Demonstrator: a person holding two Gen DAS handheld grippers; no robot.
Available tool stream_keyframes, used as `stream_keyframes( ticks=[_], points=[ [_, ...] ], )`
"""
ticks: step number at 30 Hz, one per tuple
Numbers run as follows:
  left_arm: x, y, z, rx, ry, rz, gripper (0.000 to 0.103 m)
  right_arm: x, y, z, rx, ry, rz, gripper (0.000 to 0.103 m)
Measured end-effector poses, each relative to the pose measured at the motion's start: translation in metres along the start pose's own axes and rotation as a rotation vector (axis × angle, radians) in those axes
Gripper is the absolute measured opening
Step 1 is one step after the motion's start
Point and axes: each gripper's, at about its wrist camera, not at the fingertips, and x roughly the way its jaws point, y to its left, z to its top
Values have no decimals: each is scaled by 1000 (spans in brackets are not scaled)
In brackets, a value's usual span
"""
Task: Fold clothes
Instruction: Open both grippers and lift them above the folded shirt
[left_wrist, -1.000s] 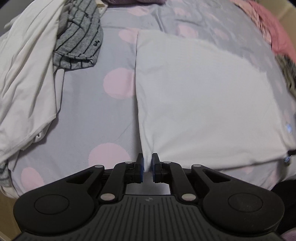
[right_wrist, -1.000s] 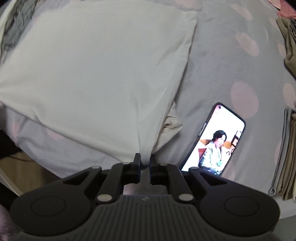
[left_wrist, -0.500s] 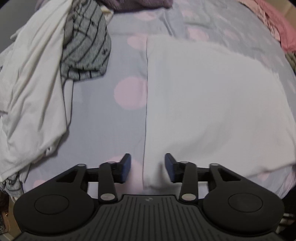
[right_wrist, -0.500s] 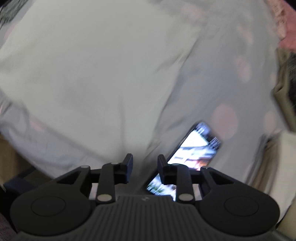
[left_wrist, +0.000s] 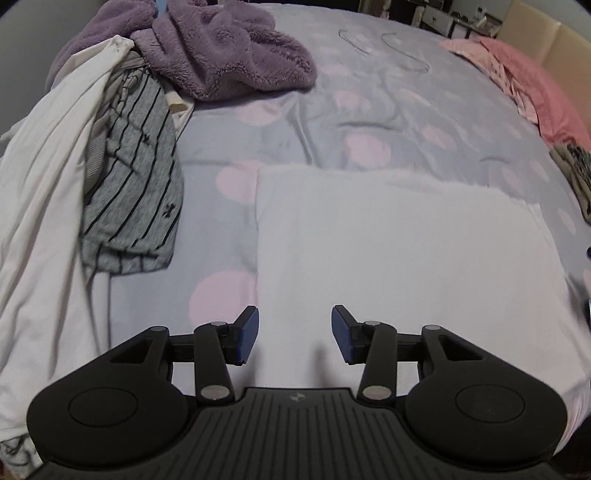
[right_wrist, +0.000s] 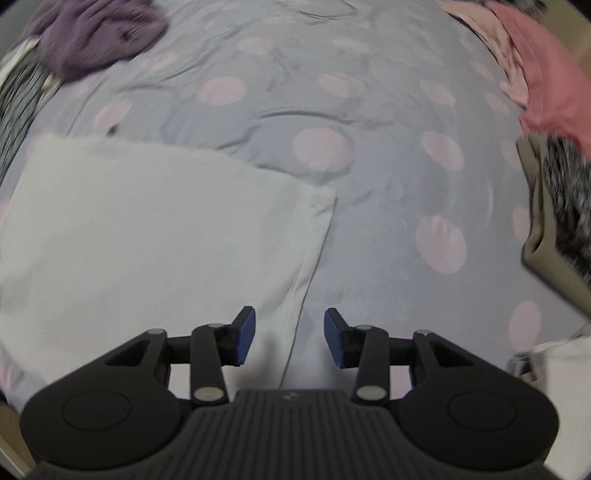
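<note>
Left hand-held gripper (left_wrist: 294, 335) was released, jaws spread above the near left part of the folded white garment (left_wrist: 399, 266) on the bed (left_wrist: 369, 122). Right hand-held gripper (right_wrist: 289, 339) was released too, straddling the garment's right edge.

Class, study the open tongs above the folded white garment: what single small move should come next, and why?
Probably lower both tongs, left and right, onto the near edge of the flat folded white garment and close: both are open and empty, and another fold seems possible.
</note>
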Motion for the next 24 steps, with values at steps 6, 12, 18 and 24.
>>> stream_keyframes(
  ticks=[6, 12, 18, 24],
  points=[
    [24, -3, 11, -9, 24, 6, 41, 37, -27, 16, 177, -43, 117, 44],
    [36, -13, 17, 4, 21, -2, 41, 65, -37, 24, 258, -40, 169, 45],
    [36, -40, 19, 61, 18, -38, 41, 68, -47, 15, 288, 9, 198, 45],
    [28, -82, 8, 131, 39, -99, 41, 59, -35, 4, 256, 113, 256, 45]
  ],
)
